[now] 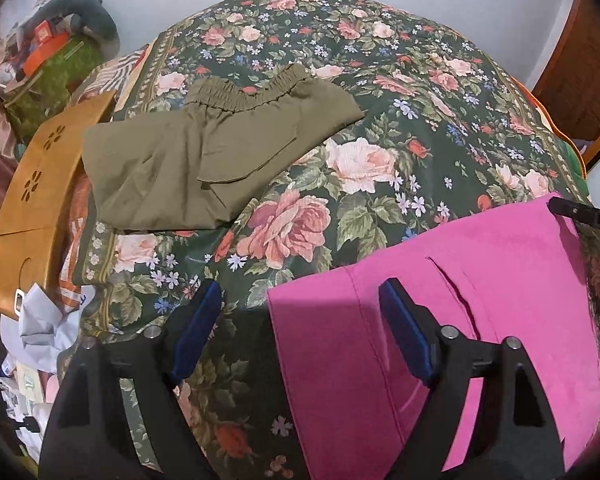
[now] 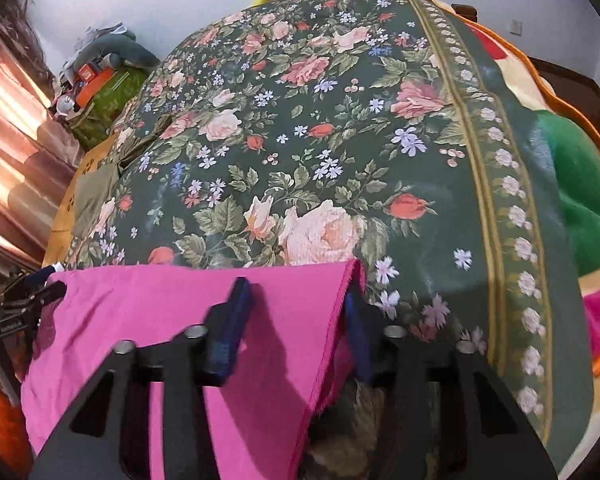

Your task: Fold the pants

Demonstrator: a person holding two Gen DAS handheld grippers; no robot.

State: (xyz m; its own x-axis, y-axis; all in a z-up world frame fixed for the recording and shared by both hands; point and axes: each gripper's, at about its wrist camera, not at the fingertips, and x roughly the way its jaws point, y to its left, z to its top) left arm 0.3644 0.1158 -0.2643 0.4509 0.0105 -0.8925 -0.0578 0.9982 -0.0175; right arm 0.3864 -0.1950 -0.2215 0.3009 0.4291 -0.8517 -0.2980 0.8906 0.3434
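Note:
Pink pants (image 1: 480, 300) lie flat on the floral bedspread (image 1: 380, 80) at the near right of the left wrist view. My left gripper (image 1: 300, 308) is open above the pants' left edge, with one finger over the pink cloth and the other over the bedspread. In the right wrist view the pink pants (image 2: 160, 320) fill the near left. My right gripper (image 2: 296, 308) is open and straddles the pants' right edge, holding nothing. Folded olive pants (image 1: 204, 152) with an elastic waistband lie farther back on the left.
A wooden lap tray (image 1: 40, 184) sits at the bed's left edge, with crumpled papers (image 1: 48, 328) below it. A cluttered green box (image 1: 52, 76) stands at the back left. A green and orange blanket (image 2: 580, 200) shows beyond the bedspread's right edge. Pink curtains (image 2: 12, 140) hang on the left.

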